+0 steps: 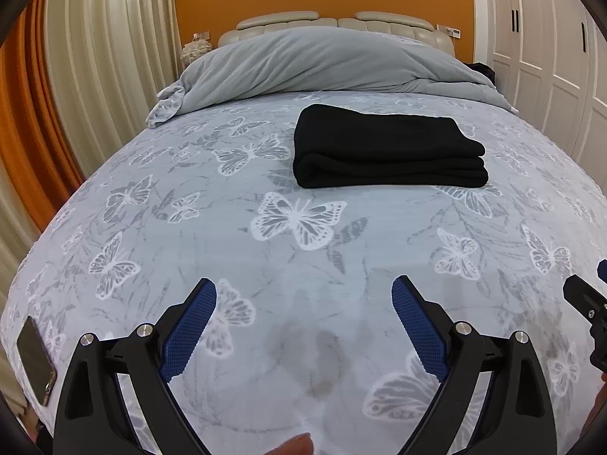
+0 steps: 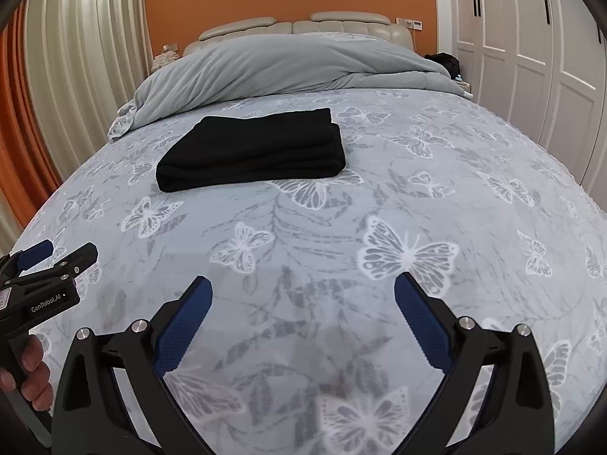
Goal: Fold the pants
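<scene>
Black pants [image 1: 389, 148] lie folded mid-frame on a butterfly-print bed [image 1: 303, 250]; the left tool [image 1: 304, 297] and right tool [image 2: 303, 294], fingers apart, hover empty at bottom.

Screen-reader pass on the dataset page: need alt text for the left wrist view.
A black fabric pair of pants, folded into a neat rectangle, lies on a pale blue butterfly-print bedspread, untouched. The left gripper hovers over the near part of the bed with its blue-padded jaws wide apart and empty; a dark smartphone lies at the left edge.
</scene>
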`<state>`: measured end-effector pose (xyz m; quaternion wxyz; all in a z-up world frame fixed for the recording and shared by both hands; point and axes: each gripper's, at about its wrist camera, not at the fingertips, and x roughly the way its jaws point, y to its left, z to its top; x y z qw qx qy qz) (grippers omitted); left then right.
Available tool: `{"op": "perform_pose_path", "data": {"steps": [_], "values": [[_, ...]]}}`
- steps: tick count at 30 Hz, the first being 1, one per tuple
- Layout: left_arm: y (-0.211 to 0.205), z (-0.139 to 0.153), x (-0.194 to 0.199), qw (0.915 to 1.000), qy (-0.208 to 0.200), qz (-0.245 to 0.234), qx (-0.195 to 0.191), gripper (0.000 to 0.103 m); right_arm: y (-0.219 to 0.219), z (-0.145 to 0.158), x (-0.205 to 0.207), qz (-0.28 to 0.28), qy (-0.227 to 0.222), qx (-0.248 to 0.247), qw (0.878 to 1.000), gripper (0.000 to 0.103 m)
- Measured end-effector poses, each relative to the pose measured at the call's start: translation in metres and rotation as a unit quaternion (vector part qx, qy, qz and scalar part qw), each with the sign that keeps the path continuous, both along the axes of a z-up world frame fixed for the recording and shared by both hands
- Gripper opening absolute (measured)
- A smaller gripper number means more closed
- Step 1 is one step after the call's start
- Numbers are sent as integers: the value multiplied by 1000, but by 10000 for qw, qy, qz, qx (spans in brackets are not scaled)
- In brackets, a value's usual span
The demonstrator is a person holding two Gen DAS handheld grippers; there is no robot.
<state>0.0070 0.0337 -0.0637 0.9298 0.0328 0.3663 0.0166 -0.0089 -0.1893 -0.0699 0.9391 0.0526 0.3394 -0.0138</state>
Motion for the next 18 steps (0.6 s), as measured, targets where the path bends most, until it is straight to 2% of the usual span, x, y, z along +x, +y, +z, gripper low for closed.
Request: {"op": "perform_pose_path", "data": {"steps": [18], "values": [[-3, 1, -1, 10000, 51, -73, -20, 91, 5, -1, 2, 55, 7, -28, 10000, 95]]}}
